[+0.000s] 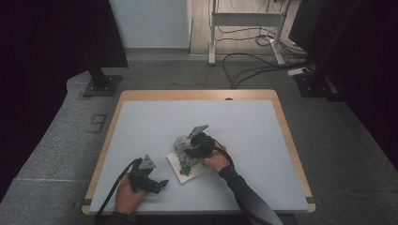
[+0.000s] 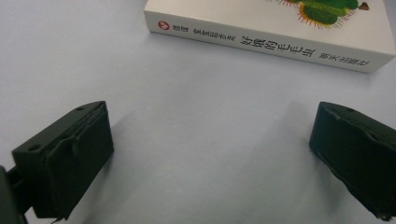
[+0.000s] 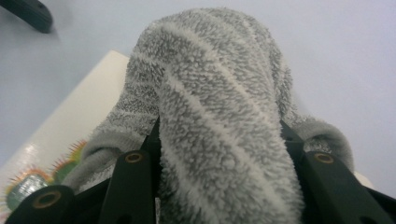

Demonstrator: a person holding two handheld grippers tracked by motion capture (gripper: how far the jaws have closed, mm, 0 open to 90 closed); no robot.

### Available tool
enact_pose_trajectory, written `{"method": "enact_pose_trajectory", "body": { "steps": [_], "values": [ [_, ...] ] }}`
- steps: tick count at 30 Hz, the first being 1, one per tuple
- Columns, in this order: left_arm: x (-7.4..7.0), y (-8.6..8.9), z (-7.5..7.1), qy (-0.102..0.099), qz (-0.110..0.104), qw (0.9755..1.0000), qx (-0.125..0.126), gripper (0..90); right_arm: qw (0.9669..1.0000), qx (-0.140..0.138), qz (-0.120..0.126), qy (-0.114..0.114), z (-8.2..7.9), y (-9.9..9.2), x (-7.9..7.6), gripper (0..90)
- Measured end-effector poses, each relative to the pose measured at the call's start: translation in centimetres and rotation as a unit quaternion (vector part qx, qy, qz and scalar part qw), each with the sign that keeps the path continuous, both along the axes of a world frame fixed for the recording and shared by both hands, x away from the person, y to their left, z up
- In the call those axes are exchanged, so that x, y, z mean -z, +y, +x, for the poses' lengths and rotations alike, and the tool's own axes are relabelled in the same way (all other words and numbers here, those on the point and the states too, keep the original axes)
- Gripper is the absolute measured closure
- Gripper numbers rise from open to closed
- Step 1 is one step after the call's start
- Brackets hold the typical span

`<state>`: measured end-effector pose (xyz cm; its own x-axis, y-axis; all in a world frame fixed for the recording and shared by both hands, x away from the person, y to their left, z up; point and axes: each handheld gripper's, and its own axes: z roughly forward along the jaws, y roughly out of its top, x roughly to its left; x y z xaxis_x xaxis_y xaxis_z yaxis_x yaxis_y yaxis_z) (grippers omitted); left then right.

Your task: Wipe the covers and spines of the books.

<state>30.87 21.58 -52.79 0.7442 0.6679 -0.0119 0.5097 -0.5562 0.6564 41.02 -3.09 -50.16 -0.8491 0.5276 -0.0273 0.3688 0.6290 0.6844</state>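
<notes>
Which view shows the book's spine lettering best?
The left gripper view: the book lies just beyond the open left tool, its spine facing the camera. The high view shows it small beside the grey sock; the right gripper view catches a cover corner under the sock the right tool grips.

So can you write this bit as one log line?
right gripper: shut on fuzzy grey sock | above book | left gripper: open, nothing between

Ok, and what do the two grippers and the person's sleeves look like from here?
Both are black handheld tools. The left gripper carries a grey three-cornered plate on top and trails a black cable; its jaws are blocky black pads. The right gripper has a similar grey plate, and its jaws show brass-coloured rivets. A dark sleeve covers the right forearm.
</notes>
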Motion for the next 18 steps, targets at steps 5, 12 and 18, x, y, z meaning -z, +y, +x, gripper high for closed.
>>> {"method": "enact_pose_trajectory", "body": {
  "steps": [5, 12, 18],
  "values": [
    [0.0, 0.0, 0.0, 0.0, -0.001, 1.0, 0.0, 0.0, 0.9999, -0.016, 0.001, 0.0, -0.4, 1.1, 0.0, 53.9],
    [0.0, 0.0, 0.0, 0.0, 0.0, 1.0, 0.0, 0.0, 0.9995, -0.032, -0.001, -0.002, -1.0, 2.5, -0.1, 53.9],
    [0.0, 0.0, 0.0, 0.0, -0.001, 1.0, 0.0, 0.0, 0.999, -0.044, -0.002, -0.003, -1.4, 3.7, -0.2, 53.9]
  ]
}}
